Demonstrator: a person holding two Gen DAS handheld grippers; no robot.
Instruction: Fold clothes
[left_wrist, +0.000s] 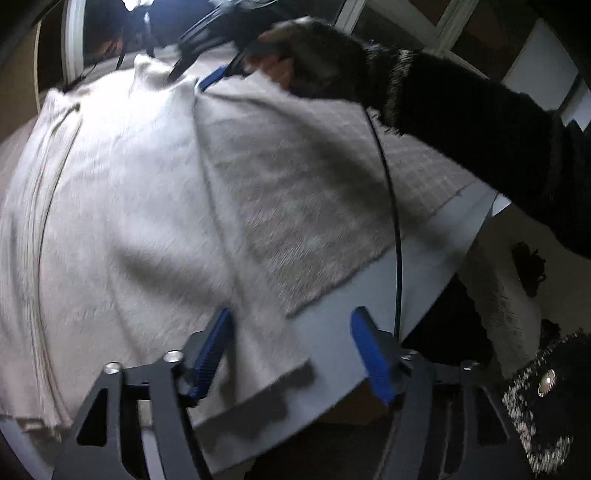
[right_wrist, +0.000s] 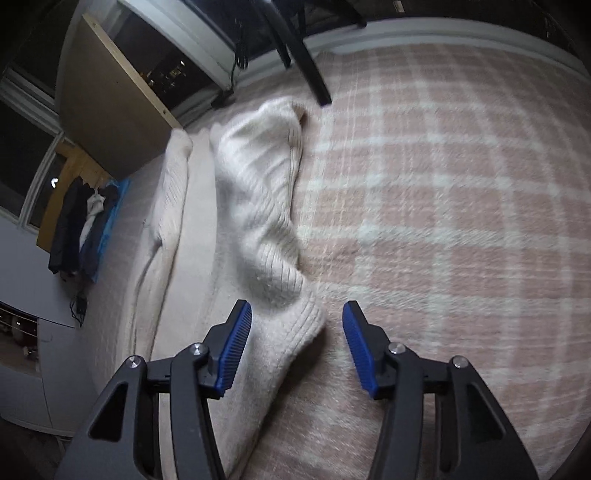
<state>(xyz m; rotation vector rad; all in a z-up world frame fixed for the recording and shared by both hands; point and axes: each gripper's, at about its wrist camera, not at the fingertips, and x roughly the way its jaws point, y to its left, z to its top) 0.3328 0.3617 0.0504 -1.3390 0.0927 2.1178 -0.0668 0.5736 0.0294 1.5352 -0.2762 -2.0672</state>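
A cream knit sweater (left_wrist: 129, 184) lies spread on a pink plaid blanket (left_wrist: 417, 162). My left gripper (left_wrist: 292, 316) is open at the garment's near edge. A loose corner of the fabric lies between its blue pads, against the left one. At the far side, a hand in a dark fuzzy sleeve (left_wrist: 480, 129) holds my right gripper (left_wrist: 195, 74) over the sweater. In the right wrist view, the right gripper (right_wrist: 296, 310) is open. The ribbed sleeve (right_wrist: 258, 206) of the sweater runs forward from between its fingers, its cuff end resting on the blanket (right_wrist: 443, 184).
A thin black cable (left_wrist: 391, 221) hangs across the blanket. The bed's pale edge (left_wrist: 424, 266) lies near my left gripper, with a dark sequinned item (left_wrist: 543, 398) beyond it. A black chair leg (right_wrist: 310, 62), a wooden board (right_wrist: 110, 110) and hanging clothes (right_wrist: 77, 229) stand past the bed.
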